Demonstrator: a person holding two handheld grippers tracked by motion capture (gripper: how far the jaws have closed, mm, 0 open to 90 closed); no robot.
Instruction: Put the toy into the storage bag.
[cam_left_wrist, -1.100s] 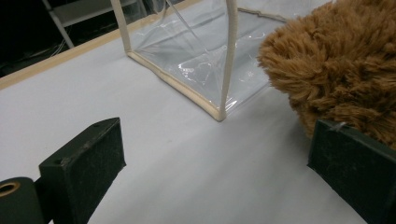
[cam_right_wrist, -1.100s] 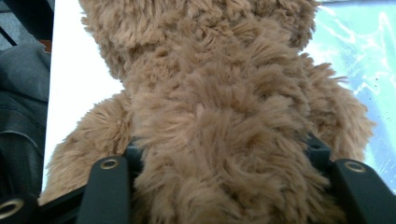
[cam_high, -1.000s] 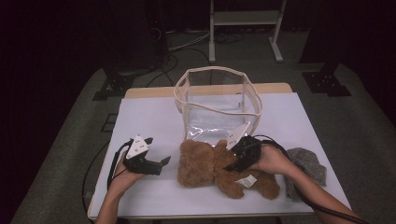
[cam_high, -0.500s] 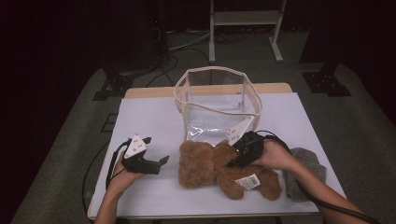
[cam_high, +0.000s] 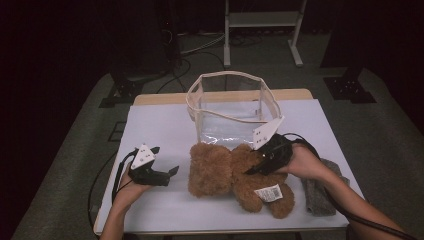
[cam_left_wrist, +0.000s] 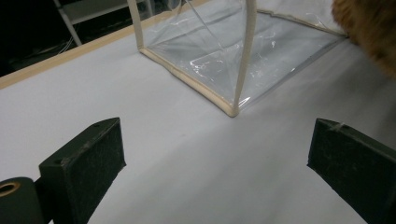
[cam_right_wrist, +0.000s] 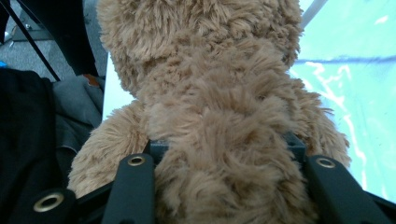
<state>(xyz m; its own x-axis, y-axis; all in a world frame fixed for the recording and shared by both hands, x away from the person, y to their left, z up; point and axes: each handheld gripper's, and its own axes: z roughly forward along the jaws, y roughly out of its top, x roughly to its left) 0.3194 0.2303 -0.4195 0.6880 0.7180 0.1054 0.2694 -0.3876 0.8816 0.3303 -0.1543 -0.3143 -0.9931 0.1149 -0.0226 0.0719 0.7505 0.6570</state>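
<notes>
On the smooth white table (cam_high: 165, 125), right claw (cam_high: 252, 167) pinches the shaggy teddy bear (cam_high: 225, 172).

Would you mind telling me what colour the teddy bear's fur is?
The teddy bear has light golden-brown fur, clearest in the right gripper view.

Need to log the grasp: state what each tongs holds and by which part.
The right tongs have just closed on the teddy bear, clamping its furry body from both sides. The left tongs stand open, holding nothing.
</notes>
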